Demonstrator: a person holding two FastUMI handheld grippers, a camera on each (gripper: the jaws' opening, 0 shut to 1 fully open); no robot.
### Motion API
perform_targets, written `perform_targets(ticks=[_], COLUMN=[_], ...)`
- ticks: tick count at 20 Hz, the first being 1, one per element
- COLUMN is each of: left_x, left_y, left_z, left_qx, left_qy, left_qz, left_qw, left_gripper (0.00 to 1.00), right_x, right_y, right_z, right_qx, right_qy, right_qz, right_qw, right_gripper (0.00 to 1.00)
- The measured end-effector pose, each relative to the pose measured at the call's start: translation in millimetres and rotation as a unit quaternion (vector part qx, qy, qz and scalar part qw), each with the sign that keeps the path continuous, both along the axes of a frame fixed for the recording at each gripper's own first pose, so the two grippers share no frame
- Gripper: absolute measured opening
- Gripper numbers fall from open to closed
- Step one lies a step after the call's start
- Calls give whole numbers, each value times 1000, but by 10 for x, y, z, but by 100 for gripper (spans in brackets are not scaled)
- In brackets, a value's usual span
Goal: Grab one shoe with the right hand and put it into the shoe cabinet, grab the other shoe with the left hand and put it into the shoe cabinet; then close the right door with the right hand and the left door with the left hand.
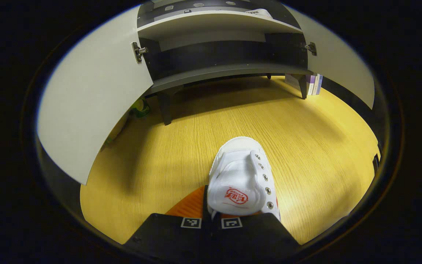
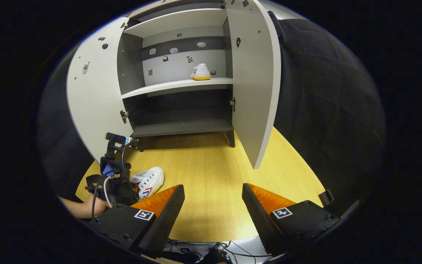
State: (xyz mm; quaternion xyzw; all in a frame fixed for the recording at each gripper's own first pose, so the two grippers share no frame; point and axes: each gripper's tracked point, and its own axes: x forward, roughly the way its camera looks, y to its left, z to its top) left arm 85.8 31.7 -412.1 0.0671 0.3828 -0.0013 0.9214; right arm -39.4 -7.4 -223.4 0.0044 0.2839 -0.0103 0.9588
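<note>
The left gripper [image 1: 211,216] is pinching just the heel of the white shoe [image 1: 241,179] at bottom center, so it could easily droop or slip before reaching the cabinet [image 1: 218,69] up top, while the right gripper [image 2: 213,209] hangs spread wide, holding nothing.

wooden floor [image 1: 203,121], books [image 1: 314,84], green bottle [image 1: 140,107]

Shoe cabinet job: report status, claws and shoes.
Left claw shut on second shoe, on the floor. Right claw open, empty. First shoe on cabinet shelf. Both doors open; path clear.
</note>
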Motion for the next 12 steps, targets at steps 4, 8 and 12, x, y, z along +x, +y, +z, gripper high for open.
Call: perform_targets(ticks=[4, 8, 12], left_x=[-44, -8, 207], left_y=[-42, -164, -262], left_z=[251, 864, 1725], left_qx=[-9, -41, -27], left_qy=[-16, -49, -106], left_qz=[9, 24, 8], left_qw=[1000, 998, 994], left_gripper=[5, 5, 5], right_x=[33, 65, 97], right_y=[-57, -117, -183], right_z=[35, 84, 167], right_qx=[-2, -5, -15], right_qy=[-10, -24, -47], right_qz=[5, 15, 31], right_qw=[1000, 1000, 998], right_gripper=[100, 100, 100])
